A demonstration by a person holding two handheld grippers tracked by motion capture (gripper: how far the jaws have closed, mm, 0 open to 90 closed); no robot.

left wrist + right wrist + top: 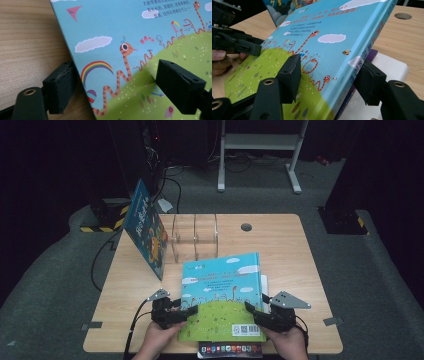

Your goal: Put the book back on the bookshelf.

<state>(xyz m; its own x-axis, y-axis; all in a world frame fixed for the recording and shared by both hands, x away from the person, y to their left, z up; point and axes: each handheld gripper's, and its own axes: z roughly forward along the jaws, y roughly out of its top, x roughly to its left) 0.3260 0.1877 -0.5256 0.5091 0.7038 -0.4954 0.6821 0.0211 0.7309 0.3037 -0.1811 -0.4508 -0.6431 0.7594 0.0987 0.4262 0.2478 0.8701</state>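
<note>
A picture book (222, 295) with a blue sky and a green hill on its cover is tilted up off the table, its far end higher. My left gripper (187, 312) grips its left edge; in the left gripper view the book (112, 37) runs slanted between the jaws of my left gripper (115, 67), one under the edge, one on the cover. My right gripper (252, 312) clamps the spine side; in the right gripper view the book (324, 45) sits in my right gripper (331, 62), one pad on the cover, one under the spine. The left gripper (242, 45) appears across the book there.
A second blue book (145, 230) stands upright, leaning at the left of a clear divider rack (195, 237). Under the lifted book lie a purple book (372, 53) and a white one (392, 67). A dark book (230, 350) pokes over the wooden table's (280, 250) front edge.
</note>
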